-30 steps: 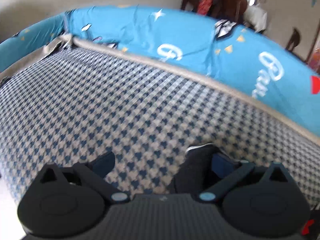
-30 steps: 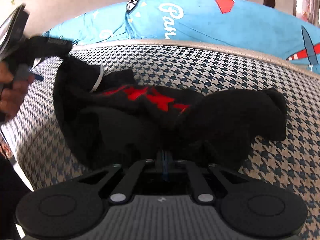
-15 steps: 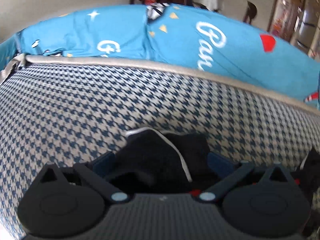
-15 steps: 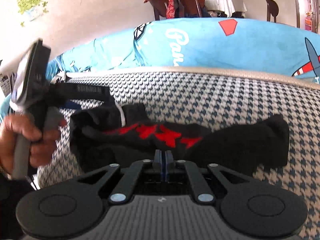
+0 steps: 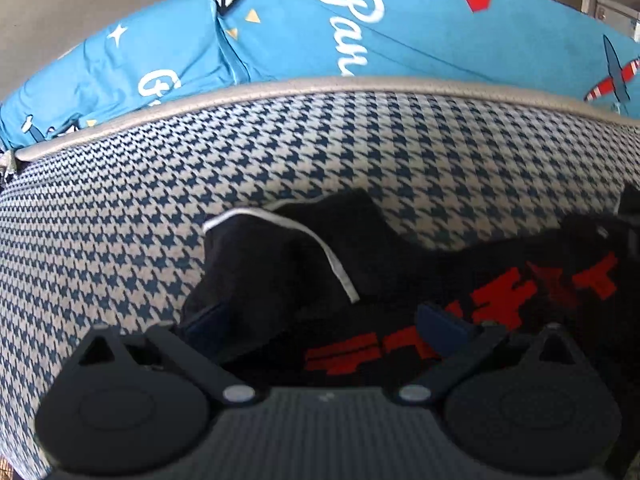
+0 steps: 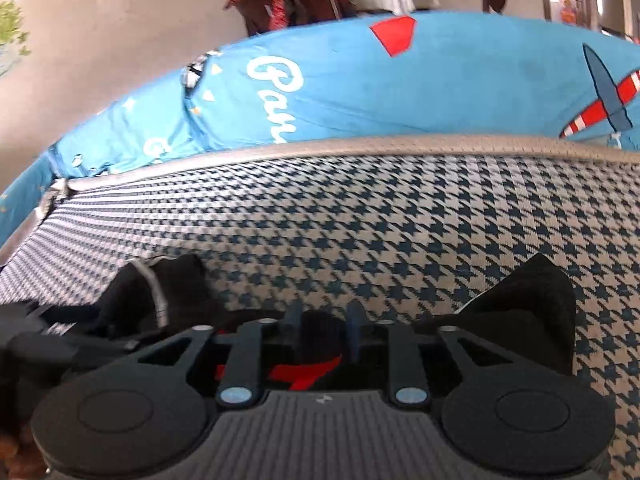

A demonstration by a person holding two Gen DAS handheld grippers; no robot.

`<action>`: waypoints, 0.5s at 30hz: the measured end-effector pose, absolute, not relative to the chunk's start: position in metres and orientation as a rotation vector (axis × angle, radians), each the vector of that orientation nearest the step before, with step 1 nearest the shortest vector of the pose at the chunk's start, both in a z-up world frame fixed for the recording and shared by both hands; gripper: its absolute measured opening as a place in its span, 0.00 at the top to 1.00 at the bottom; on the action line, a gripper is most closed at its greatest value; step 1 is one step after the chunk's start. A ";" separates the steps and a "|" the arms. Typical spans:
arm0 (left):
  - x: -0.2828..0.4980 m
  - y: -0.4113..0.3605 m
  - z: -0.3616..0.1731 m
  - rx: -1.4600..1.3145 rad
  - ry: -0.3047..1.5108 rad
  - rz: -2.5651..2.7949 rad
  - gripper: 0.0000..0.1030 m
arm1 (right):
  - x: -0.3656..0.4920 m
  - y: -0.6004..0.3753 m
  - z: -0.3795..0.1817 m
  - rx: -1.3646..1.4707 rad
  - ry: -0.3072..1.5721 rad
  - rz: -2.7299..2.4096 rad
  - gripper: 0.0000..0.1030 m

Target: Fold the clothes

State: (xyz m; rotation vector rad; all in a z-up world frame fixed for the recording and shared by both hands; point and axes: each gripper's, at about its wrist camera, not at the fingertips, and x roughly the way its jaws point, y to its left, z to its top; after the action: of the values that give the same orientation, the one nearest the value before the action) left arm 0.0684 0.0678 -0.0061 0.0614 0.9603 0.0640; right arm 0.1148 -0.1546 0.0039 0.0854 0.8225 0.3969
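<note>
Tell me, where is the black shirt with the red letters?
The black shirt lies on the checked cushion, low and right of middle in the left wrist view, in front of the blue sheet.

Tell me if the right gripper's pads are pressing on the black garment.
Apart. The right wrist view shows the right gripper with jaws opening and a clear gap between its fingers; the black garment lies beneath and beside them, unpinched.

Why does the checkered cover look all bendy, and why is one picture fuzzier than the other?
Left wrist view: the fisheye lens bows the houndstooth cover and its grey piping into an arc; the black garment looks fairly sharp. Right wrist view: the same bend, plus motion blur smearing the pattern at far left, while the blue quilt is brightly daylit.
</note>
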 end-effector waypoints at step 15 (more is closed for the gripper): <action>0.062 0.079 -0.017 0.004 1.012 -0.002 0.00 | 0.123 -0.129 -0.031 -0.116 0.844 0.492 0.80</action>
State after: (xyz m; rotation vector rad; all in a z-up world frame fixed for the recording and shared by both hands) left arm 0.0619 0.0786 -0.0170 0.0044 1.0122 -0.0024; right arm 0.1230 -0.1291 -0.0305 -0.1160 0.8439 0.4925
